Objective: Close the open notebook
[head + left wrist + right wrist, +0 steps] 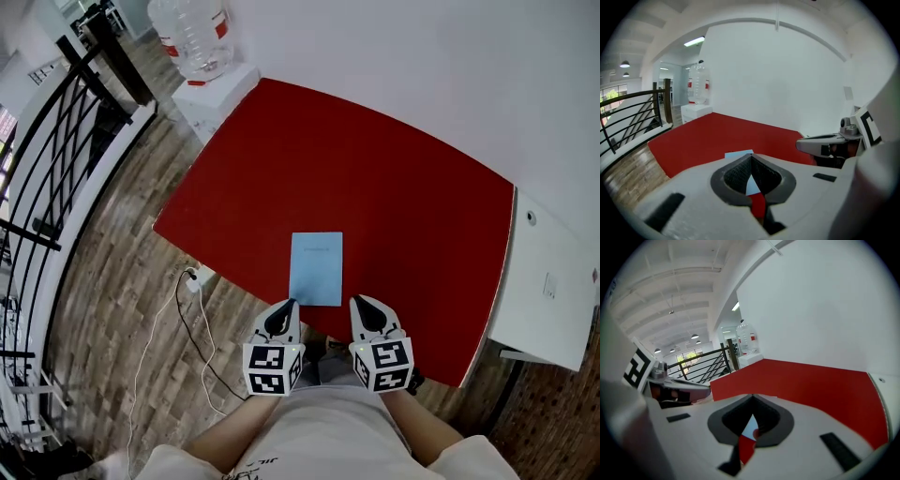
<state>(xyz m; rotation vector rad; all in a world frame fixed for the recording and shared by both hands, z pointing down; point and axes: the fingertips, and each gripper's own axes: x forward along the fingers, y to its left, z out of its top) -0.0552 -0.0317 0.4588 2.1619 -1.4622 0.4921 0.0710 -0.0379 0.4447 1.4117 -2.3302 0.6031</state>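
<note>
Head view: left claw (290, 304) and right claw (357, 301) side by side, light-blue rectangular paper notebook (317, 268) lying closed on the red surface (394, 178) just ahead of both tips | Left gripper view: left claw pressed together, holding nothing | Right gripper view: right claw together, empty, notebook beyond it.

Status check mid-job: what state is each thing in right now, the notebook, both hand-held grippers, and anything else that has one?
Blue notebook: closed, lying flat on the red table near its front edge.
Left hand-held gripper: shut, empty, clear of the notebook.
Right hand-held gripper: shut, empty, clear of the notebook.
Water jug: standing on the white stand beyond the table.
</note>
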